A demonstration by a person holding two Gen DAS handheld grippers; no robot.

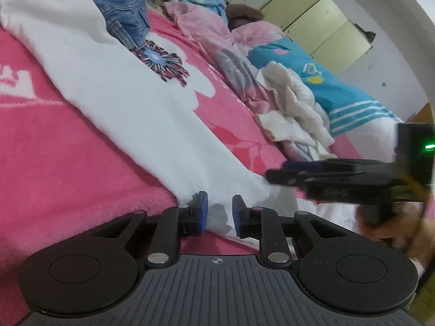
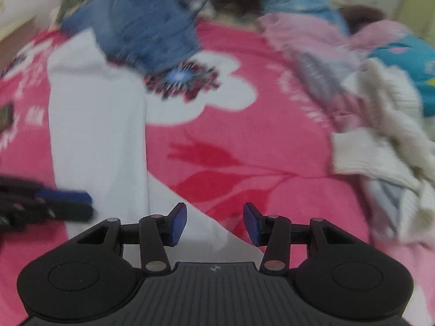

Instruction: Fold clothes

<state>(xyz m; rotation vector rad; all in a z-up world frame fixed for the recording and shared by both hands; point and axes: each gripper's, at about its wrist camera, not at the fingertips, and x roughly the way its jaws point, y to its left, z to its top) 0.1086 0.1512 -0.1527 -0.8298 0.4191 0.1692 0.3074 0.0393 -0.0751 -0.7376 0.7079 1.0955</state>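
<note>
A long white garment lies flat on the pink blanket, with a dark flower print near its far end. Blue jeans rest on that far end. My left gripper sits low at the garment's near end. Its blue pads stand a little apart, with white cloth lying in the gap and not pinched. My right gripper hangs open over the near corner of the white garment, gripping nothing. It reaches in from the right in the left wrist view as the right gripper. The right wrist view is blurred.
A heap of clothes runs along the blanket's far right side: a cream knit, a blue striped piece, pink fabric. Pale yellow cabinets stand behind. A hand holds the right gripper.
</note>
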